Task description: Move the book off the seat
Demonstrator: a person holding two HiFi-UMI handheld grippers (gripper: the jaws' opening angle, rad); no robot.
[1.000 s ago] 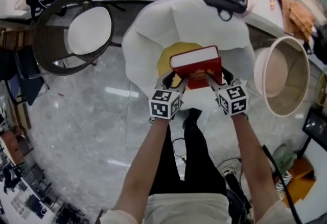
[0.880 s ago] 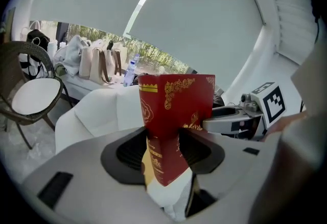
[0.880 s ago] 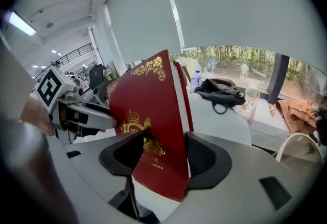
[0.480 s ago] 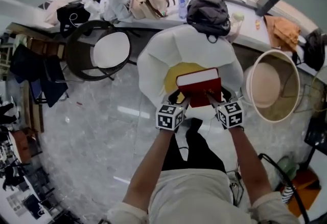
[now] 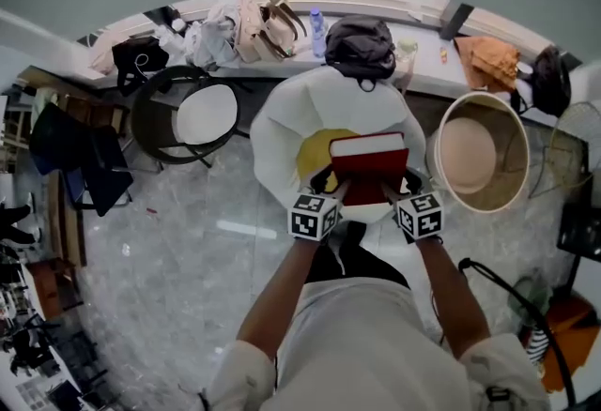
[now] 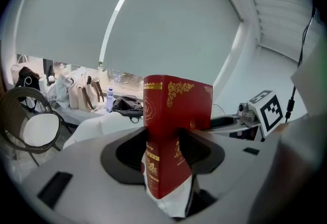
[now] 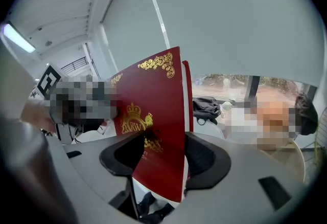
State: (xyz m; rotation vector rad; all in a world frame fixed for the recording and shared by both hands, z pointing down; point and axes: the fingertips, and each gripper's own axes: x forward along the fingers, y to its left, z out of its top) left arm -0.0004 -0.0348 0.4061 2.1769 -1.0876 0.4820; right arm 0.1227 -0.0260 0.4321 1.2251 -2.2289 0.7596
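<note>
Since a second ago the book (image 5: 369,165) has risen higher above the white seat (image 5: 282,114), and both arms have lifted with it. It is a thick red hardcover (gold scrollwork at the corners, a gold crest, pale page edges), held above the seat's yellow cushion (image 5: 315,151). The left hand-held gripper (image 5: 331,182) and the right hand-held gripper (image 5: 394,182) each pinch its near edge, one at either end.

Yellow seat patch (image 5: 310,152) largely out of sight beneath the red book (image 5: 371,163); ledge clutter (image 5: 211,34) too small for naming.
</note>
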